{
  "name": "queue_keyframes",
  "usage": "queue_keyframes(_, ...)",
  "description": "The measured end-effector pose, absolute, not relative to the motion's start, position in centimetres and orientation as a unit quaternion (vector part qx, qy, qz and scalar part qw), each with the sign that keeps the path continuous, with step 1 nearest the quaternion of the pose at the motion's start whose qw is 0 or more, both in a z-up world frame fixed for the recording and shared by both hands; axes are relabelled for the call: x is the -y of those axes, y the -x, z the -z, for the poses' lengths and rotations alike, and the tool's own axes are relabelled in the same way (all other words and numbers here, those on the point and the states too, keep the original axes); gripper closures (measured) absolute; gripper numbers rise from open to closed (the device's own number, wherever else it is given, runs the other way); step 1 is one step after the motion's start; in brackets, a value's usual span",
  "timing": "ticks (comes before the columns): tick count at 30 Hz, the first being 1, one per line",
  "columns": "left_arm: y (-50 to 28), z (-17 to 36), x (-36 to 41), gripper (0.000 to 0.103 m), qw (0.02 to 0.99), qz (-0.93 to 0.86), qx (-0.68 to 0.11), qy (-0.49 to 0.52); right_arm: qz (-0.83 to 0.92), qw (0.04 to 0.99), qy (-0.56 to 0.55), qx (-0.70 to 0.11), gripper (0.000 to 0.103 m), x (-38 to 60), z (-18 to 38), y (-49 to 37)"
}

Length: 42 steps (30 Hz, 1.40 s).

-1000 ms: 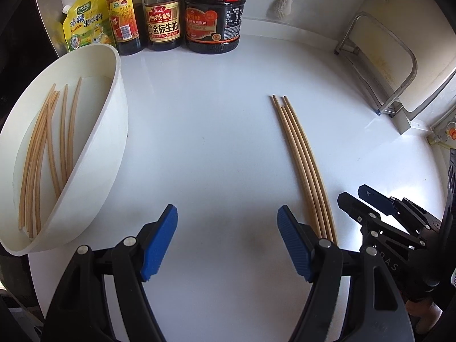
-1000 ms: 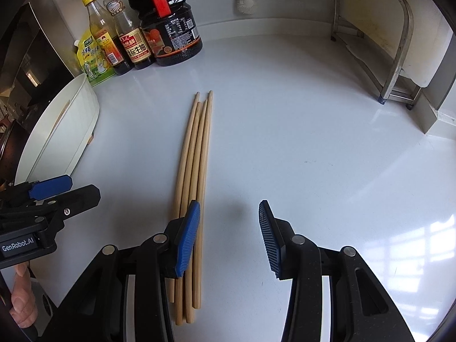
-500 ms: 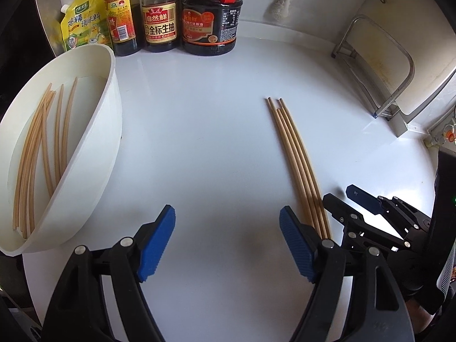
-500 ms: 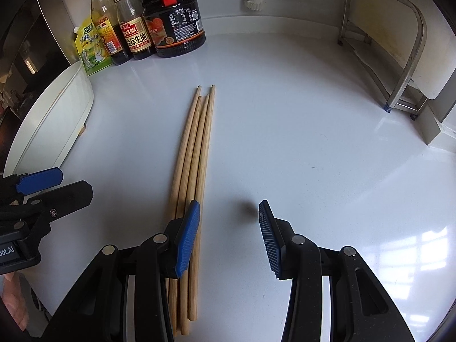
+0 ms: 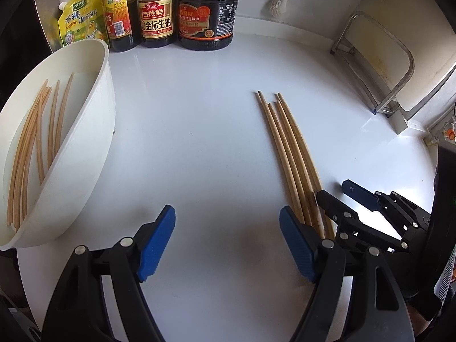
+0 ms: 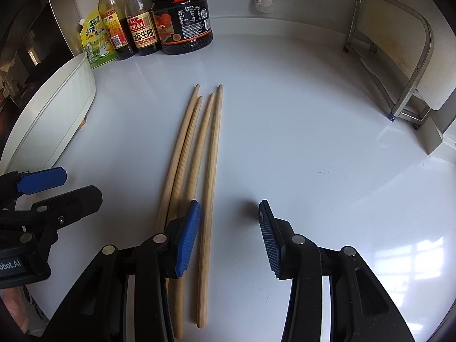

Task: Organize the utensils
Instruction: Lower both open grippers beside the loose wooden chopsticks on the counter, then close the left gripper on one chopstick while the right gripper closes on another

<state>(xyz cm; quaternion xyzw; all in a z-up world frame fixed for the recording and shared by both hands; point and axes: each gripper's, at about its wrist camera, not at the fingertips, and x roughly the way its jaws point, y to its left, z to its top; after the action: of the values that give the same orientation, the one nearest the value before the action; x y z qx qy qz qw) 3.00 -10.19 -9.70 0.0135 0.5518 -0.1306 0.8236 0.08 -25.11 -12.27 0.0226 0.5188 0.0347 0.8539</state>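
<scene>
Several loose wooden chopsticks [image 6: 196, 154] lie side by side on the white counter; they also show in the left wrist view [image 5: 290, 154]. A white oval tub [image 5: 85, 148] at the left holds several more chopsticks [image 5: 34, 148]. My right gripper [image 6: 228, 233] is open and low over the near ends of the loose chopsticks; its left finger lies over them, and the rightmost one lies between the jaws. My left gripper [image 5: 228, 242] is open and empty over bare counter, left of the loose chopsticks and right of the tub.
Sauce bottles [image 5: 156, 14] and a yellow seasoning pouch [image 5: 79, 20] stand along the back wall. A metal rack [image 5: 379, 65] stands at the back right. The tub's rim also shows in the right wrist view [image 6: 57, 105].
The right gripper has shifted left over the chopsticks' near ends. The loose chopsticks have spread slightly apart. The left gripper has barely moved.
</scene>
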Motion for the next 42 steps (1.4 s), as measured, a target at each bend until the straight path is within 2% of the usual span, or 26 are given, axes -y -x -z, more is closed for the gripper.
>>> queue_keyframes(16,-3.3,11.6,13.8,0.029,0.825,0.138,-0.547,-0.037,-0.016,0.862,-0.035,-0.505,0.062,29.2,12.3,0.7)
queue_keyframes(37,-3.6,12.9,14.9,0.029,0.833,0.114,-0.537,-0.068,-0.029,0.868,-0.021,-0.496,0.062,29.4,12.6,-0.3)
queue_keyframes(39,-3.9,12.9,14.8,0.030,0.834,0.112,-0.536,-0.067,-0.023,0.869,-0.016,-0.494,0.062,29.2,12.6,-0.5)
queue_keyframes(42,-4.2,12.7,14.9,0.042,0.836,0.112,-0.532,-0.069,-0.022,0.870,-0.002,-0.493,0.062,28.7,12.7,-0.8)
